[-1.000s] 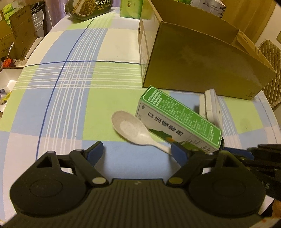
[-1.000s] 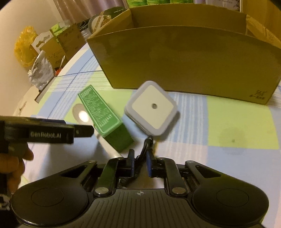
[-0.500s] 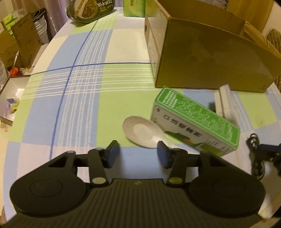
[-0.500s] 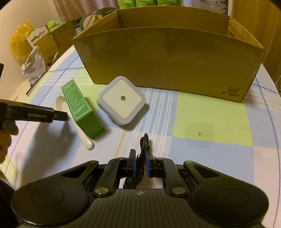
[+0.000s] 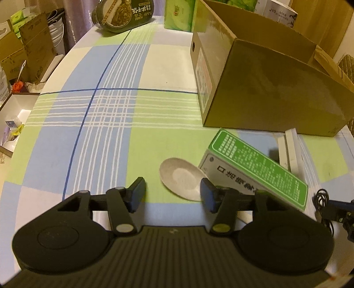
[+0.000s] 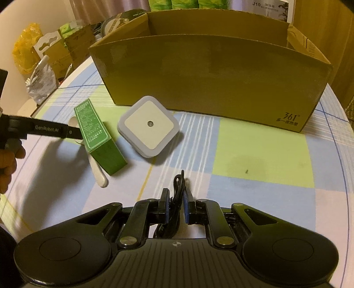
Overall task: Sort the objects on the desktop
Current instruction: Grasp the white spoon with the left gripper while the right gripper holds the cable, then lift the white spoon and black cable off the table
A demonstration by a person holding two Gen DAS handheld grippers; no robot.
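Ahead of left gripper (image 5: 172, 195), jaws opening, nothing gripped: one pale spoon (image 5: 181, 178), bowl up, just beyond right finger, handle running back-right under one green-and-white carton (image 5: 254, 172). Carton long axis slants from far-left to near-right. Beyond carton: one brown cardboard box (image 5: 272, 97). Right gripper (image 6: 176, 207) clamped on one black cable (image 6: 177, 199); ahead-left lies one white square night light (image 6: 148, 126).

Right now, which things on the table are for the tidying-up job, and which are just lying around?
For the job:
- spoon
- green box
- white square light
- black cable, pinched in the right gripper
- cardboard box to sort into

Just lying around:
- noodle bowl
- tissue pack
- yellow bag
- silver pouch
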